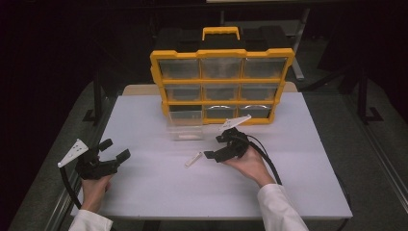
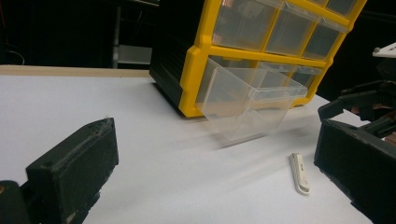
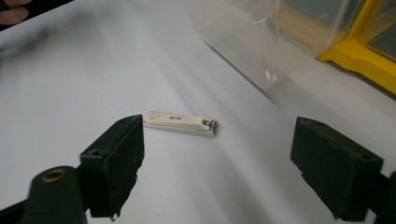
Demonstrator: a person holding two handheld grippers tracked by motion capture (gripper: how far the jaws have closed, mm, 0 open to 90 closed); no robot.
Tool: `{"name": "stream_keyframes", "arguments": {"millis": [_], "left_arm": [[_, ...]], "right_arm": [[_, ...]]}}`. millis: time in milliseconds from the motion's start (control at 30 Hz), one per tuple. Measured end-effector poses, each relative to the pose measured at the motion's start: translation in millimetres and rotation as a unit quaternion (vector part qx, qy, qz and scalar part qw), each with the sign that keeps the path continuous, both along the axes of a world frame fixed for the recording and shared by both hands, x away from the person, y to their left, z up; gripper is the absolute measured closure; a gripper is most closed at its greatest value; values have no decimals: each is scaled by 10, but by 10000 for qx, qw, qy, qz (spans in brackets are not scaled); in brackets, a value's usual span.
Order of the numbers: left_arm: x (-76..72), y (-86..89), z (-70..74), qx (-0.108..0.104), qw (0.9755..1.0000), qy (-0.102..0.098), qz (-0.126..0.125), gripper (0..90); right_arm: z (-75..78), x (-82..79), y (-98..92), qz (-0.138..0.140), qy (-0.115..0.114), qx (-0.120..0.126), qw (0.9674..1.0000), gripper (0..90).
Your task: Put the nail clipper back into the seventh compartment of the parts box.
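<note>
A small white nail clipper (image 1: 193,159) (image 2: 299,173) (image 3: 180,123) lies flat on the white table (image 1: 168,192). My right gripper (image 1: 214,147) (image 3: 219,144) is open, low over the table, with its jaws pointing at the clipper. The clipper lies just past the tip of the jaw at the left of the right gripper view, and neither pad touches it. My left gripper (image 1: 116,148) (image 2: 217,140) is held open at the table's left, with nothing between its jaws. A clear drawer (image 1: 185,124) (image 2: 247,102) (image 3: 252,42) hangs pulled out of the bottom-left slot of the yellow organizer (image 1: 221,53).
The yellow organizer (image 2: 196,70) (image 3: 359,60) stands upright at the back of the table with several clear drawers and a top handle. The table's edges drop off to a dark floor on both sides. A person's hand (image 1: 250,163) and white sleeve hold the right gripper.
</note>
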State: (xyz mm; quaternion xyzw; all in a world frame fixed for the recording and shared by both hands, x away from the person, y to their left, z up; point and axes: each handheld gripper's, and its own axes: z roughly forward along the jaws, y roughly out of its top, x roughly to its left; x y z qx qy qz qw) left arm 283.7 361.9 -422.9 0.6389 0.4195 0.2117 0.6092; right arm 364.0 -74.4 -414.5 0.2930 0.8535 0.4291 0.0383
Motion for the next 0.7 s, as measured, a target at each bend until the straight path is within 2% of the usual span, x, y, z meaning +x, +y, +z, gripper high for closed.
{"name": "stream_keyframes", "arguments": {"millis": [33, 67, 133, 167, 200, 233, 333, 433, 700], "left_arm": [[0, 0, 0, 0, 10000, 0, 0, 0], [0, 1, -1, -13, 10000, -3, -1, 0], [-1, 3, -1, -14, 10000, -1, -6, 0], [-1, 3, -1, -14, 10000, -1, -6, 0], [-1, 3, -1, -18, 10000, -1, -6, 0], [-1, 3, -1, -28, 10000, -2, -4, 0], [0, 4, 0, -22, 10000, -2, -6, 0], [1, 4, -2, -37, 10000, 0, -8, 0], [-1, 11, 1, -50, 10000, -15, -25, 0]], "right_arm": [[0, 0, 0, 0, 0, 0, 10000, 195], [-28, 19, 32, 99, 130, 33, 9999, 272], [-47, 28, 53, 111, 169, 3, 9998, 324], [-47, 28, 53, 111, 169, 3, 9998, 324], [-60, 33, 68, 130, 178, -30, 9998, 380], [-60, 33, 68, 130, 178, -30, 9998, 380], [-75, 56, 81, 138, 173, -5, 9998, 481], [-94, 81, 87, 187, 208, 23, 9996, 544], [-171, 127, 142, 241, 247, -91, 9994, 703]]}}
